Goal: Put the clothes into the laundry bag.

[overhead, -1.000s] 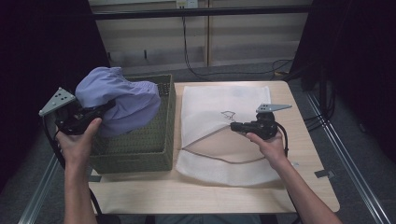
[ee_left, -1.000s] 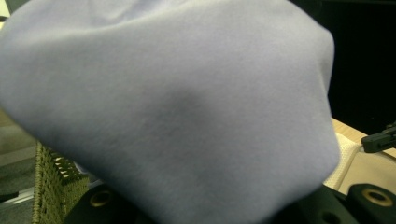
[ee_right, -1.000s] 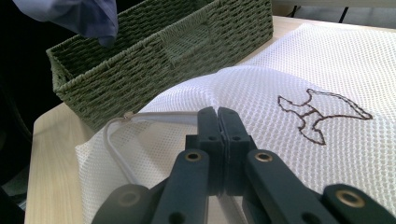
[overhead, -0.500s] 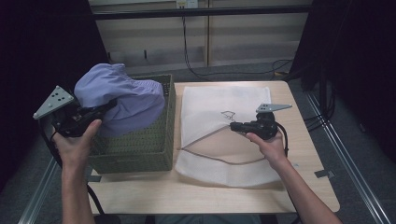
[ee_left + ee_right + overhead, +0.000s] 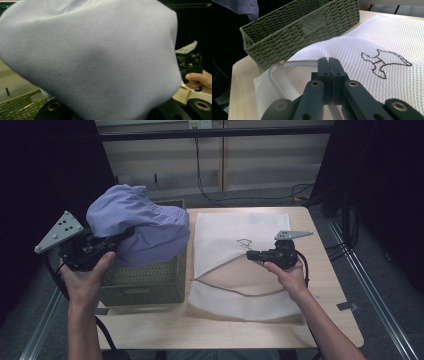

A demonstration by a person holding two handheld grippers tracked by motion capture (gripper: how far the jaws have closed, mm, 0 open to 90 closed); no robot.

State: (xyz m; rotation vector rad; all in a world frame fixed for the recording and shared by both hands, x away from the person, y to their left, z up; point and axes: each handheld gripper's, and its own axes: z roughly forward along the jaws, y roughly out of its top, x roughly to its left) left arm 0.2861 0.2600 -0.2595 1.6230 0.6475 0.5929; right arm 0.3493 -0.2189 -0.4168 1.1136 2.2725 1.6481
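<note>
— What has changed since a second ago?

— The left gripper [image 5: 117,239] has carried the lilac garment [image 5: 142,227] a little higher and further out to the left; the cloth now hangs above the green woven basket [image 5: 145,282], draped over its near left part rather than sunk into it.

— Is the garment actually gripped?

— Yes, the left gripper is clenched on a fold of it; in the left gripper view the cloth [image 5: 95,62] bulges right in front of the camera.

— And the other hand?

— The right gripper [image 5: 251,255] has stayed put, pinched tight on the open edge of the white mesh laundry bag [image 5: 235,232], which lies flat on the worktop [image 5: 210,335] just beside the basket.
</note>
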